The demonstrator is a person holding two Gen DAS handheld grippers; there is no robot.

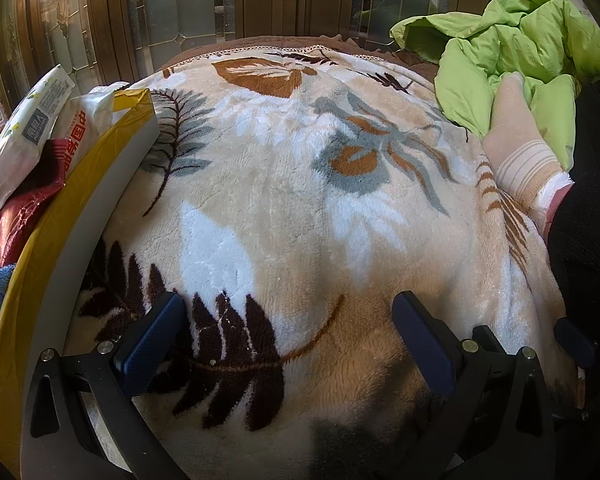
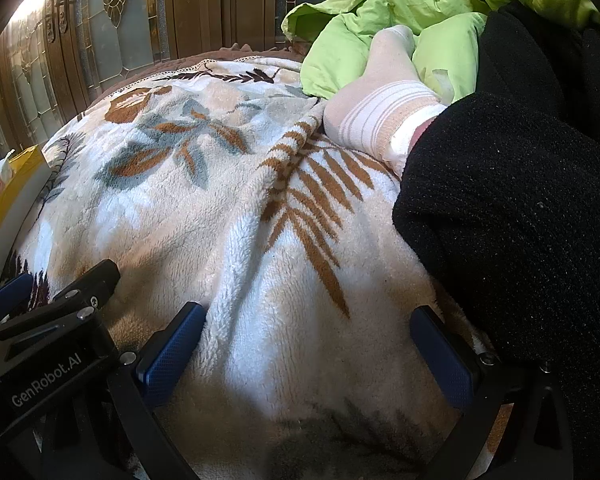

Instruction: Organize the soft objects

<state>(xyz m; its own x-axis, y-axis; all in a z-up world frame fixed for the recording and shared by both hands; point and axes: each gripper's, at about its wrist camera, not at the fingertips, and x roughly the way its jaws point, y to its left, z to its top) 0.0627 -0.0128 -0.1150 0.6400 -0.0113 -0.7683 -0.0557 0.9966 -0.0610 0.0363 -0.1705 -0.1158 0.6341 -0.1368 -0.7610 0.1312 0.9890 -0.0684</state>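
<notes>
Bed backed by brown cabinet doors (image 1: 260, 4) with leaded glass panels; low sun across the scene.

Plush blanket (image 1: 300, 184), cream ground with rust, grey and dark brown leaf print, lies spread over the bed and fills both wrist views. Pile thick and fuzzy. A raised fold runs up its right side in the right wrist view; otherwise fairly flat. Likely limp and heavy when lifted.

Left tool (image 1: 288, 344) sits low over the near edge of the blanket, jaws spread wide, nothing between them. Right tool (image 2: 308, 352) the same: jaws wide apart, straddling the fold, pads close to the pile; whether they touch cannot be told. The two tools are side by side, each showing at the edge of the other's view.

Judged step: approach for a two-handed grip on the blanket's near edge, before folding. The next move calls for both tools to close on a pinch of fabric, deep enough that the pile does not slip out.

Outward: a person's foot in a pale striped sock (image 2: 376, 108) and a black trouser leg (image 2: 520, 200) rest on the blanket's right side. Beyond, a crumpled lime-green duvet (image 1: 512, 52). At left, a yellow-lined box (image 1: 112, 152) holding tissue packs (image 1: 28, 132).
</notes>
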